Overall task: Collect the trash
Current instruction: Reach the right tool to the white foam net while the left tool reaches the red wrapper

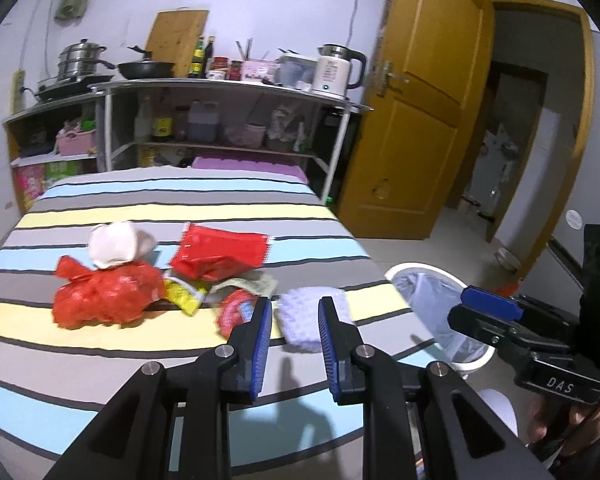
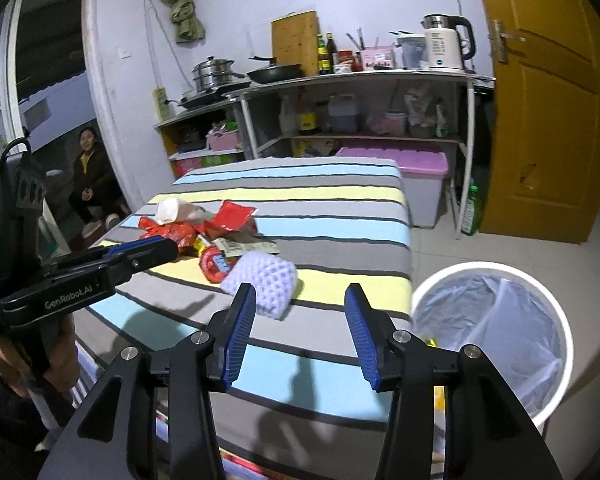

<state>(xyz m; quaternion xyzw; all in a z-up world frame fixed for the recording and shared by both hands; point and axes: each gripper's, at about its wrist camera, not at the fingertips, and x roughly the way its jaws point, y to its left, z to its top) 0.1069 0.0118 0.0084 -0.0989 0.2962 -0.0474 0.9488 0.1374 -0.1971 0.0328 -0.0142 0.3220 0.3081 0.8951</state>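
A pile of trash lies on the striped bed: a red plastic bag, a white crumpled cup, a red wrapper, a yellow wrapper, a small red packet and a white foam net. My left gripper hovers open above the bed, short of the foam net, with nothing between its pads. My right gripper stands wide open and empty over the bed's near corner, with the foam net just ahead to its left. A white bin with a clear liner stands on the floor to the right.
Behind the bed a shelf carries pans, bottles and a kettle. A purple-lidded box and a green bottle sit on the floor by the yellow door. A person sits in the doorway at far left.
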